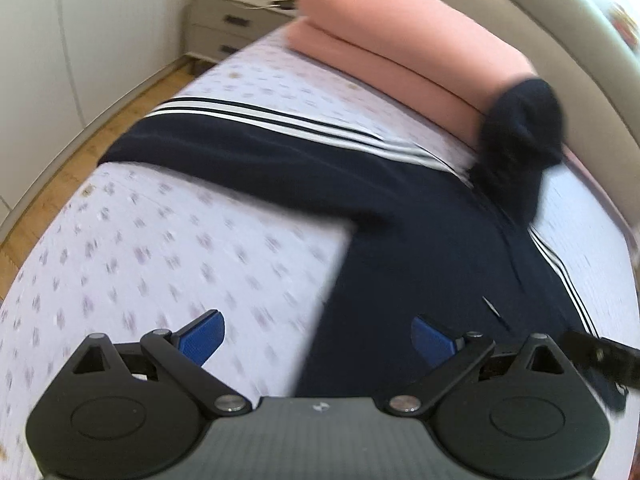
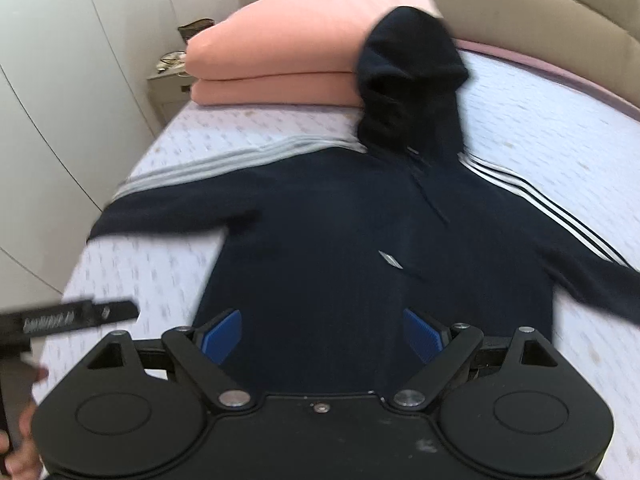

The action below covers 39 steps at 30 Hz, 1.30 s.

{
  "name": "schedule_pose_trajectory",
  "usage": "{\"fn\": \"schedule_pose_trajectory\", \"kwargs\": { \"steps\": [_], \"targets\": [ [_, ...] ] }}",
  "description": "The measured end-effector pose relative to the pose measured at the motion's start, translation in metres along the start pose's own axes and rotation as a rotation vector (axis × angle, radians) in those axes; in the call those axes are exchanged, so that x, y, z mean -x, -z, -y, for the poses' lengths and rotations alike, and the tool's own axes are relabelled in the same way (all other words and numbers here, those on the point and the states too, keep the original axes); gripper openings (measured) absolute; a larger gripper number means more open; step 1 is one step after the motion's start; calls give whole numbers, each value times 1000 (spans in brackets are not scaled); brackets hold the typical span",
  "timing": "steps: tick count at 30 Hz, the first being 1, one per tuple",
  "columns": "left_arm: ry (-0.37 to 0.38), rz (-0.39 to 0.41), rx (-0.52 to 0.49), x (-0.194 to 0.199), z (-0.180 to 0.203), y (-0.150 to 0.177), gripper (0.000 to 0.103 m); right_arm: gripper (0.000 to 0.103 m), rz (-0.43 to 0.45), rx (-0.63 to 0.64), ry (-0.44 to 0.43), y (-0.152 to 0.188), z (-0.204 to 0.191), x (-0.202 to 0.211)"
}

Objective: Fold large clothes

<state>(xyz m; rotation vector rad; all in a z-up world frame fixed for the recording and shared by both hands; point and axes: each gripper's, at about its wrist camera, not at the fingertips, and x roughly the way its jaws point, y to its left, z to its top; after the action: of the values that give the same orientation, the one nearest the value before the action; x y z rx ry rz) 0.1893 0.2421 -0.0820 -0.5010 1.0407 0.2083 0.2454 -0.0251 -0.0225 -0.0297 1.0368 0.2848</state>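
Observation:
A navy hoodie [image 2: 340,248] with white sleeve stripes lies flat and face up on the bed, both sleeves spread out. Its hood [image 2: 408,76] rests against the pink bedding. In the left wrist view the hoodie [image 1: 420,232] lies ahead and to the right, its left sleeve [image 1: 224,140] stretched across the sheet. My left gripper [image 1: 316,338] is open and empty above the hoodie's left side edge. My right gripper [image 2: 320,336] is open and empty above the hoodie's lower body. The left gripper's tip also shows in the right wrist view [image 2: 80,316].
Folded pink bedding [image 2: 288,52] is stacked at the head of the bed. A beige padded headboard [image 2: 520,4] curves behind. The patterned white sheet [image 1: 140,248] covers the bed. A nightstand [image 1: 228,20] and white wardrobe doors [image 2: 60,80] stand on the left, over wooden floor [image 1: 80,148].

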Motion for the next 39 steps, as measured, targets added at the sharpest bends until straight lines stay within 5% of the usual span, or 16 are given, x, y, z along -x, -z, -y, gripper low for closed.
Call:
{"fn": "schedule_pose_trajectory", "kwargs": {
  "steps": [4, 9, 15, 20, 24, 31, 32, 34, 35, 36, 39],
  "targets": [
    [-10, -2, 110, -51, -48, -44, 101, 103, -73, -48, -91, -57, -17, -105],
    [-22, 50, 192, -102, -90, -93, 101, 103, -28, -64, -75, -112, -35, -211],
    [-44, 96, 270, -147, -125, -116, 101, 103, 28, -38, -26, -128, -36, -293],
    [-41, 215, 180, -151, -124, -96, 103, 103, 176, 98, 17, -74, -48, -273],
    [-70, 363, 227, -160, -127, -92, 103, 103, 246, 122, 39, -30, -51, -254],
    [-185, 399, 270, -175, -131, -125, 103, 103, 273, 50, 22, -9, -50, -237],
    [-190, 409, 292, -176, -135, -128, 100, 103, 281, 47, 24, -5, -50, -236],
    [-241, 470, 340, -176, -144, -129, 61, 103, 289, 42, 20, 4, -49, -235],
    [-288, 482, 347, -176, -146, -130, 29, 103, 291, 40, 19, 6, -49, -233],
    [-287, 498, 341, -177, -150, -132, 17, 103, 289, 31, 18, 8, -48, -231],
    [-276, 561, 302, -168, -148, -134, 10, 103, 292, 17, 19, 15, -49, -227]
  ]
}}
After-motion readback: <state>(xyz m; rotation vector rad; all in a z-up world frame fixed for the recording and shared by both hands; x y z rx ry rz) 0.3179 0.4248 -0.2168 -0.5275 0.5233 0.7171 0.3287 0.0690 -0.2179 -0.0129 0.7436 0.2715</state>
